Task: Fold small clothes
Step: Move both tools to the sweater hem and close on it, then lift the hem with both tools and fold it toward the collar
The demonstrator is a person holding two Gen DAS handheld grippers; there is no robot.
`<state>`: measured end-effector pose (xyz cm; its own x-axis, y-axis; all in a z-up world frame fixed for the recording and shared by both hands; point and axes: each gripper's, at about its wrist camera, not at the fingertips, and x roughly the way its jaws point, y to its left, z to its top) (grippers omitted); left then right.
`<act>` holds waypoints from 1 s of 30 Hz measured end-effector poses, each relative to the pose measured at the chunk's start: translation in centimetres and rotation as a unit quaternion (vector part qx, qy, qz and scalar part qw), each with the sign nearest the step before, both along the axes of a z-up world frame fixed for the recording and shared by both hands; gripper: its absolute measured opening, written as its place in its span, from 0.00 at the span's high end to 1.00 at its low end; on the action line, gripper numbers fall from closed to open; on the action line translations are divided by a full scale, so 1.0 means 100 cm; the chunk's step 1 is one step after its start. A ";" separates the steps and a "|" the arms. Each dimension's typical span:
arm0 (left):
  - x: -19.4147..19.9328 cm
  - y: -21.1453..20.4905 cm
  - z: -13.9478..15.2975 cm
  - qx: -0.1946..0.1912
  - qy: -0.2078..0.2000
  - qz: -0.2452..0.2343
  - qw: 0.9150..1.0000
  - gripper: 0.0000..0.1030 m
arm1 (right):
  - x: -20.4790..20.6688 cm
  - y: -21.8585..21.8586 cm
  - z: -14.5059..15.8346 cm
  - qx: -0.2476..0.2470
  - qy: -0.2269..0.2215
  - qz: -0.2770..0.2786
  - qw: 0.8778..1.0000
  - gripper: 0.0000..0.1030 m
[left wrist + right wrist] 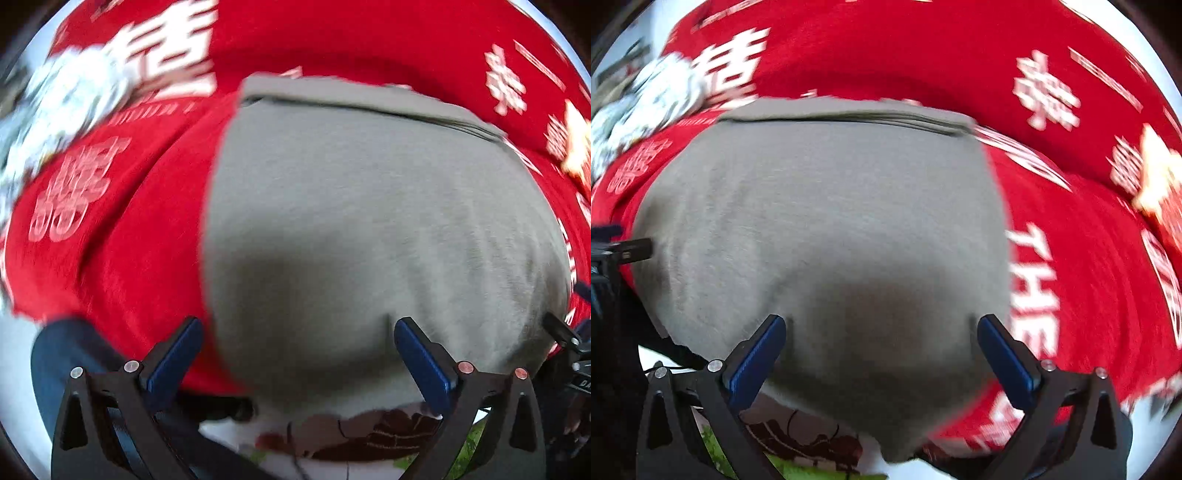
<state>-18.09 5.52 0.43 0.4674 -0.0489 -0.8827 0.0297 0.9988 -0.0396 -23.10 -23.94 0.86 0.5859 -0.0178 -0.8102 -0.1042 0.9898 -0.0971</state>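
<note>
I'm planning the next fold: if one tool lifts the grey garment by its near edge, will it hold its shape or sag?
Probably sag. The grey garment looks like soft knit, lying limp and flat on the red cloth. Its layered far hem suggests it is already doubled, so layers may slide apart. It seems light; pushing it would likely bunch it.

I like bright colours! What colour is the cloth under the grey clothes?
Red cloth with white writing, clearest in the right wrist view.
</note>
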 end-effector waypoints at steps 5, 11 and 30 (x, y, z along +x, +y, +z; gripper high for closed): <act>0.001 0.014 -0.036 -0.064 0.111 0.014 0.992 0.00 | -0.002 -0.031 -0.018 0.061 0.094 -0.038 0.993 0.00; 0.007 -0.011 -0.053 -0.060 0.158 -0.034 0.985 0.20 | 0.000 -0.033 -0.035 0.103 0.140 -0.049 0.984 0.01; 0.060 -0.020 0.083 -0.105 -0.047 -0.044 0.992 0.89 | 0.042 -0.067 0.060 0.260 -0.032 -0.017 0.965 0.89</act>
